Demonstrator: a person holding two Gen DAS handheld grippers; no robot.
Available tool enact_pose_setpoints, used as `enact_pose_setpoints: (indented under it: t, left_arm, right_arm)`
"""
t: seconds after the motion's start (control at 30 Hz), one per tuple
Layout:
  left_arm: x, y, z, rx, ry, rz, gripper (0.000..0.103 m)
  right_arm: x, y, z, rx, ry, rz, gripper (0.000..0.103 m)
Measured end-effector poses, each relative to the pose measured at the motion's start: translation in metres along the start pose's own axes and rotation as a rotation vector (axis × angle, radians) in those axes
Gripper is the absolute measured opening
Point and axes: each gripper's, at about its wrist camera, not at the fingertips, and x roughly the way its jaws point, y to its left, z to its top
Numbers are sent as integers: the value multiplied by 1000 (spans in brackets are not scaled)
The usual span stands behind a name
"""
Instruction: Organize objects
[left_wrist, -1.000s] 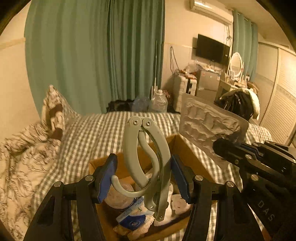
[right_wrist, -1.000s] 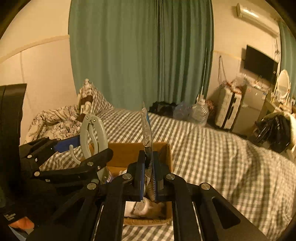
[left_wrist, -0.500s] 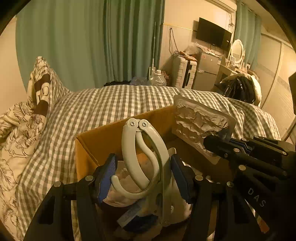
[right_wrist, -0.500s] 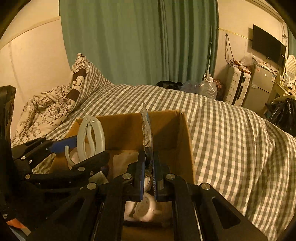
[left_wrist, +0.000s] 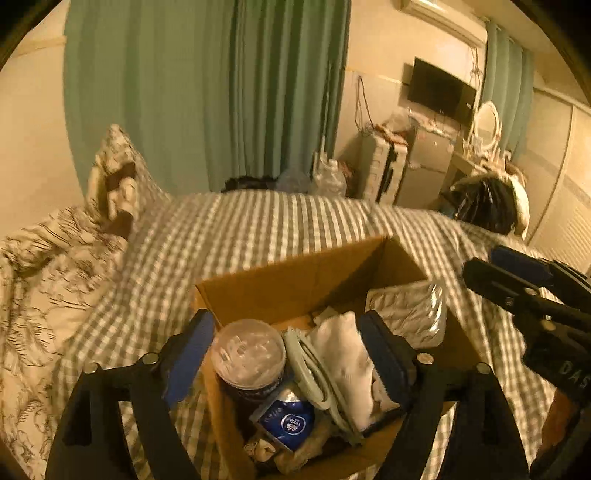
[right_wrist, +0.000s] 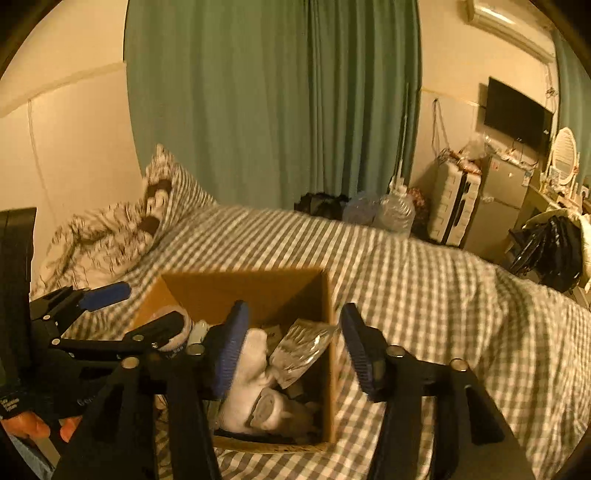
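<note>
Both grippers hang spread and empty over the open brown cardboard box (right_wrist: 328, 295) on the checked bedspread (right_wrist: 424, 295): left gripper (left_wrist: 286, 354), right gripper (right_wrist: 293, 347). The pale green plastic clip (left_wrist: 310, 369) and crinkled silver blister sheet (right_wrist: 301, 345) lie inside, so this drop looks done. Next, I'd say, lift clear and find another item.

An open brown cardboard box (left_wrist: 295, 280) sits on the checked bed. Inside it, a pale grey-green plastic clip (left_wrist: 310, 373) lies on its side at centre, a silvery crinkled foil blister pack (left_wrist: 410, 314) leans at two o'clock, and a clear-lidded round tub (left_wrist: 247, 354) stands at nine o'clock.
</note>
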Motion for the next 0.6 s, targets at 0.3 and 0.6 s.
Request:
enact_pose_setpoints:
  t: [0.3, 0.6]
  left_arm:
    - [-94, 0, 34, -4, -219, 61, 103]
    - [-162, -17, 32, -12, -349, 55, 103]
  right_arm:
    - [-91, -13, 28, 1, -166, -32, 87]
    - [-148, -25, 21, 9, -243, -35, 103]
